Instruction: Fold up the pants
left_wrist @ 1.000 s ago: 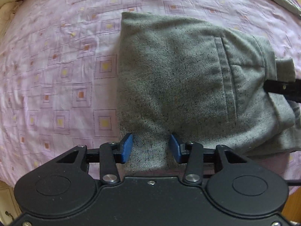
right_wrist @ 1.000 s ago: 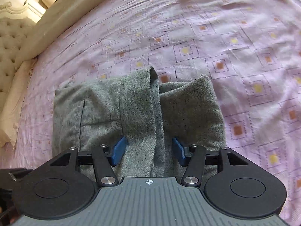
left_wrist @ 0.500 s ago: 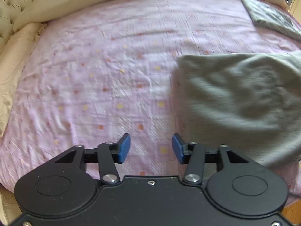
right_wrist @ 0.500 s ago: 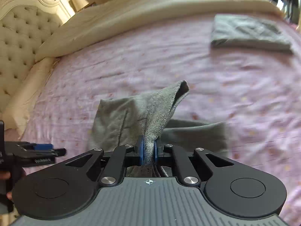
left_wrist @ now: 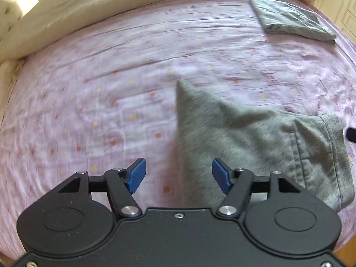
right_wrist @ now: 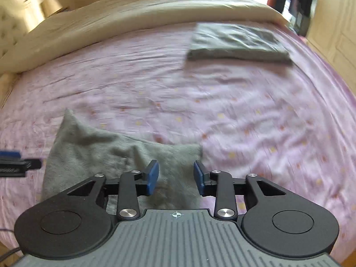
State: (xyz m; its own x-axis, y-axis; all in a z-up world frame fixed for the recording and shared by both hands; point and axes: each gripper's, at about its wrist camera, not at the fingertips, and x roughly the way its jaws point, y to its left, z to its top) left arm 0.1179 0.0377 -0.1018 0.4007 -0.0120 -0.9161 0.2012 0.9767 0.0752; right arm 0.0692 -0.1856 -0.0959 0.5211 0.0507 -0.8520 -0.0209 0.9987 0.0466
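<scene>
The folded grey pants (left_wrist: 251, 142) lie on the pink patterned bedsheet (left_wrist: 111, 89), with a back pocket seam facing up. My left gripper (left_wrist: 179, 175) is open and empty at their left edge, above the sheet. In the right wrist view the pants (right_wrist: 106, 153) lie low and left. My right gripper (right_wrist: 175, 176) is open and empty over their near right corner. The left gripper's tip (right_wrist: 13, 162) shows at the left edge of that view.
Another folded grey garment (left_wrist: 289, 20) lies at the far right of the bed; it also shows in the right wrist view (right_wrist: 235, 42). A cream duvet (right_wrist: 133, 17) runs along the far side. The bed's edge and a wooden floor are at the right.
My right gripper was shut on a lifted fold of the pants half a second ago; it has let go and opened, and the fold has dropped flat. Both grippers have drawn back.
</scene>
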